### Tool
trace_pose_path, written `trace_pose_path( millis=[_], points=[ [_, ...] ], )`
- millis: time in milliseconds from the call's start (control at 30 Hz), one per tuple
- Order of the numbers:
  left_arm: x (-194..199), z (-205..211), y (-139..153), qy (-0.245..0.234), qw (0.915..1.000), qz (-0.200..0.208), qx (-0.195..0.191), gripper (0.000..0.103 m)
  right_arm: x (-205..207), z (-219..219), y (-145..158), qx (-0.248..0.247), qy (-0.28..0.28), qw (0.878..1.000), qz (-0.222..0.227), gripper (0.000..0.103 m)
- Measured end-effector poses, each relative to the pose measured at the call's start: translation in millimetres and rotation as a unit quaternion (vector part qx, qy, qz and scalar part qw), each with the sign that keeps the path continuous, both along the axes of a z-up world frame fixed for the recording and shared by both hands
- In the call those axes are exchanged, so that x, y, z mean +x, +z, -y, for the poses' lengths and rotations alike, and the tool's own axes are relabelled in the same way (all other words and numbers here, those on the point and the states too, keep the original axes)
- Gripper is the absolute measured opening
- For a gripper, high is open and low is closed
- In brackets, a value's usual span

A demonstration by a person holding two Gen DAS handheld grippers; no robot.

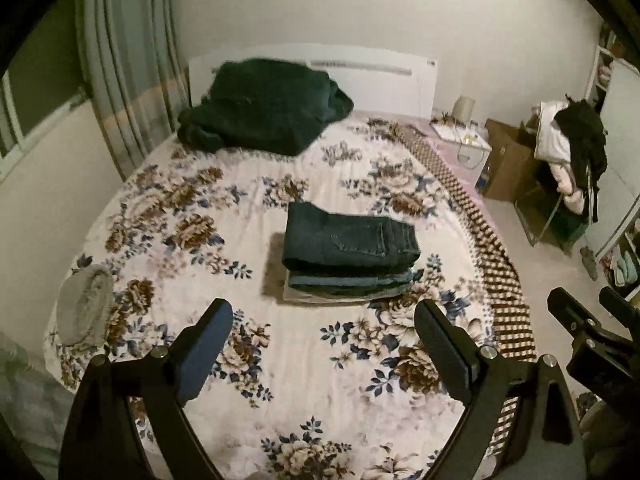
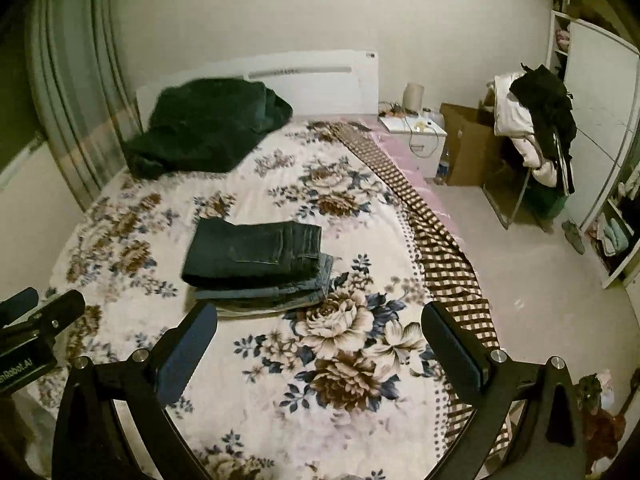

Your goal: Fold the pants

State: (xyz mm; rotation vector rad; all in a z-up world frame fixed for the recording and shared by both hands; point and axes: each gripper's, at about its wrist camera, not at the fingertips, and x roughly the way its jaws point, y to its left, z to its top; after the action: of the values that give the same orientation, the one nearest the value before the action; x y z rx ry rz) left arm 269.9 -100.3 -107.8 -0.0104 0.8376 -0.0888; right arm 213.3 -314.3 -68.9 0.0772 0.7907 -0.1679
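Observation:
A stack of folded pants [image 1: 348, 256] lies on the floral bed cover, dark jeans on top, lighter ones below. It also shows in the right wrist view [image 2: 260, 264]. My left gripper [image 1: 324, 312] is open and empty, held above the bed, short of the stack. My right gripper [image 2: 320, 320] is open and empty, also short of the stack and to its right. The right gripper shows at the right edge of the left wrist view [image 1: 588, 312]. The left gripper shows at the left edge of the right wrist view [image 2: 40, 308].
A dark green bundle of cloth [image 1: 260, 112] lies near the white headboard [image 1: 384, 80]. A grey cloth [image 1: 84, 308] lies at the bed's left edge. A nightstand [image 2: 416, 136], a cardboard box [image 2: 468, 144] and a chair piled with clothes [image 2: 536, 132] stand on the right.

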Motion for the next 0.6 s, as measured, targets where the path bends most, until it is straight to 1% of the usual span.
trace_pose_path(
  millis=[133, 333, 500, 600],
  points=[
    [-37, 1, 32, 0.008, 0.9997, 0.024, -0.005, 0.093, -47, -1, 41, -0.003, 0.01, 1.0, 0.021, 0.103],
    [-76, 1, 63, 0.017, 0.9988, 0.043, -0.013, 0.093, -103, -9, 90, -0.013, 0.019, 0.999, 0.043, 0.103],
    [-99, -2, 79, 0.012, 0.9987, 0.048, -0.013, 0.093, -129, -15, 121, -0.018, 0.014, 0.998, 0.054, 0.103],
    [-105, -7, 83, 0.011, 0.9991, 0.039, -0.012, 0.093, -136, -20, 134, -0.012, 0.014, 0.999, 0.05, 0.103]
  ],
)
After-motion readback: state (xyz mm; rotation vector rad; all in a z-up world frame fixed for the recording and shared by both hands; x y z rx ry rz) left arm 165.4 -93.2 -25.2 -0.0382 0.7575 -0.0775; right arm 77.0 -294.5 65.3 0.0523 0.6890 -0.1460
